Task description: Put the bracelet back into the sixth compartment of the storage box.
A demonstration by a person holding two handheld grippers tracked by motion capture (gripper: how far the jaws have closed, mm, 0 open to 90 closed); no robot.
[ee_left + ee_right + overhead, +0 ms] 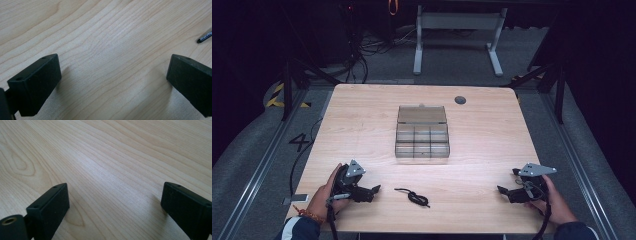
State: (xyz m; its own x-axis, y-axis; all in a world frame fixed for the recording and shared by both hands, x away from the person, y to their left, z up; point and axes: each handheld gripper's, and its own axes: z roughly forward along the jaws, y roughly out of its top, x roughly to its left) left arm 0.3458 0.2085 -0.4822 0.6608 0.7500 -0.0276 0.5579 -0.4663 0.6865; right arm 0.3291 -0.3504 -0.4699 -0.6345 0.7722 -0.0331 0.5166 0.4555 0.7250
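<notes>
Both claws rest low on the desk [362, 107], jaws spread wide with nothing between them. The black cord [413, 196] lies knotted just right of the left claw [373, 191] and well left of the right claw [503, 191]. The box [422, 139] sits beyond, between the two. Best approach: slide the left claw over the knot, low and level. White print on the cord's tip [205, 37] is too blurred to read.

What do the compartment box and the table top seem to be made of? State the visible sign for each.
Compartment box: probably clear, smoke-tinted plastic, since its dividers show through the walls. Table top: pale wood or wood-look laminate, matt, with grain lines running across it.
</notes>
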